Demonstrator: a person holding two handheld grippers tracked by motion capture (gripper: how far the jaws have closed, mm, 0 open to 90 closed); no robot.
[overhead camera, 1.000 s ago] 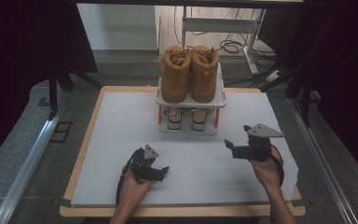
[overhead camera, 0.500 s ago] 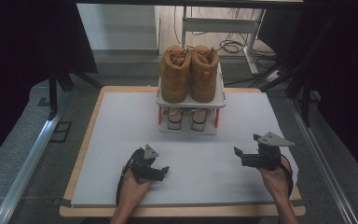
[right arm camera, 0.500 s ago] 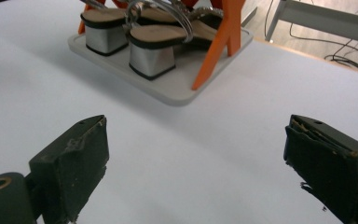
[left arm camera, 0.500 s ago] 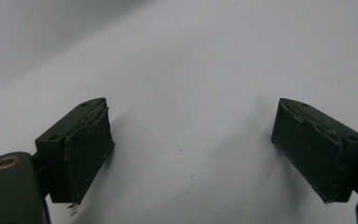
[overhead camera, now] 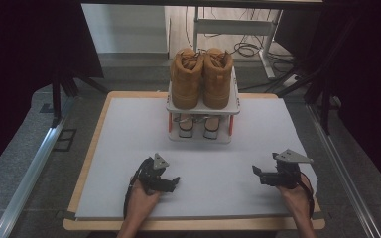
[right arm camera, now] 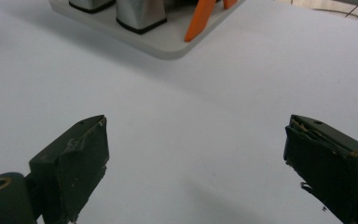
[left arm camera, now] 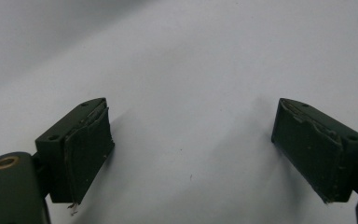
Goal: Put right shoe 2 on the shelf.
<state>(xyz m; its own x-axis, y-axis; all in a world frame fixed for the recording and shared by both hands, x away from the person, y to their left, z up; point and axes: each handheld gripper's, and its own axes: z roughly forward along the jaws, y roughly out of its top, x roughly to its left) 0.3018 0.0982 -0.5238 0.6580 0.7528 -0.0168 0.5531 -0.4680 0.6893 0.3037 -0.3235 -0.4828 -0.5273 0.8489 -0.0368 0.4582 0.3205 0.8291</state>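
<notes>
A pair of tan boots (overhead camera: 202, 77) stands on the top shelf of a small white two-level rack (overhead camera: 203, 108) at the back middle of the white table mat (overhead camera: 129, 129). Under that shelf sits a second pair of shoes (overhead camera: 196, 126), grey with dark trim, seen also in the right gripper view as shoes (right arm camera: 140, 11) beside an orange rack leg (right arm camera: 200, 21). My left gripper (overhead camera: 172, 182) rests low on the mat at front left, open and empty, its jaws wide apart in the left gripper view (left arm camera: 191, 158). My right gripper (overhead camera: 256, 171) is at front right, open and empty (right arm camera: 196, 172), facing the rack.
The mat lies on a wooden board (overhead camera: 95, 148) with its edge close to the hands. Metal rails (overhead camera: 30, 168) run along both sides. Behind the table are a white desk frame (overhead camera: 238, 27) and cables (overhead camera: 245, 49) on the floor.
My right gripper has drawn back toward the front right corner of the mat and dropped lower. The left gripper has stayed put.
</notes>
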